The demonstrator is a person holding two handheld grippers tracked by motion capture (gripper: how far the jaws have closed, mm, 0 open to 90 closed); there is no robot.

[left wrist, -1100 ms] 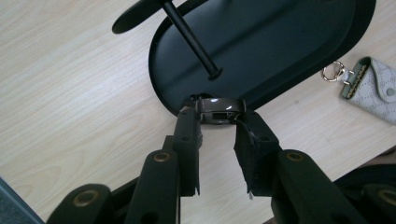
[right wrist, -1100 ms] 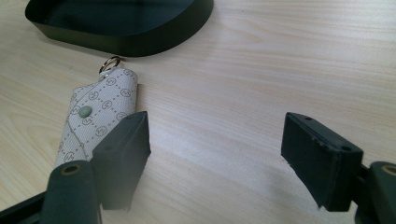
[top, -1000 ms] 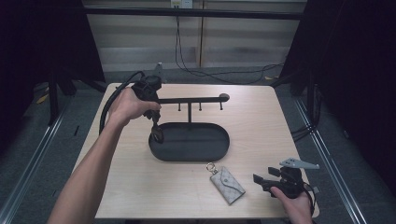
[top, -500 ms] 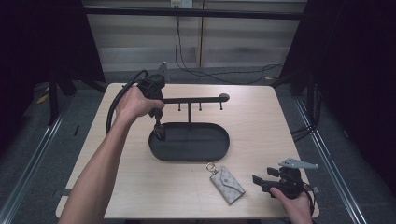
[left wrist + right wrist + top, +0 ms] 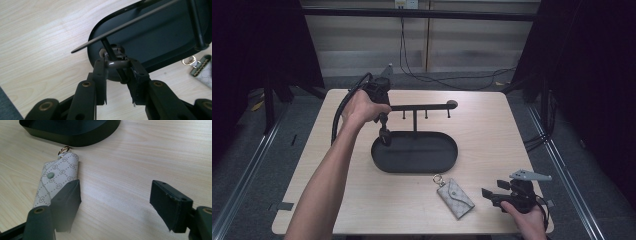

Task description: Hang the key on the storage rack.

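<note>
1. Left gripper [image 5: 116,65] first: jaws pinched onto a small dark ring [image 5: 115,63] that's looped around the thin rod of the black stand [image 5: 414,107]. In the high view that hand sits at the stand's left end, right over the oval tray [image 5: 447,159].
2. Right gripper [image 5: 115,197] has its jaws spread wide with bare table between the pads, nothing held. They've just been easing inward a bit. It sits near the table's front right corner.
3. Key pouch [image 5: 56,180] lies flat just beside the right gripper's left jaw, metal ring [image 5: 64,149] pointing at the tray, close to its front wall. Fabric is pale grey with a repeating little monogram print, too small for me to read, plus one greenish snap.
4. Edges and room: the tray takes up the middle, pouch sits between it and the front edge. Lots of open wood to the right and behind the stand.
5. Surface is a light wood-grain table [image 5: 492,130] with rounded corners. Grey floor around it, dark curtains both sides, cables trailing along the back wall.
</note>
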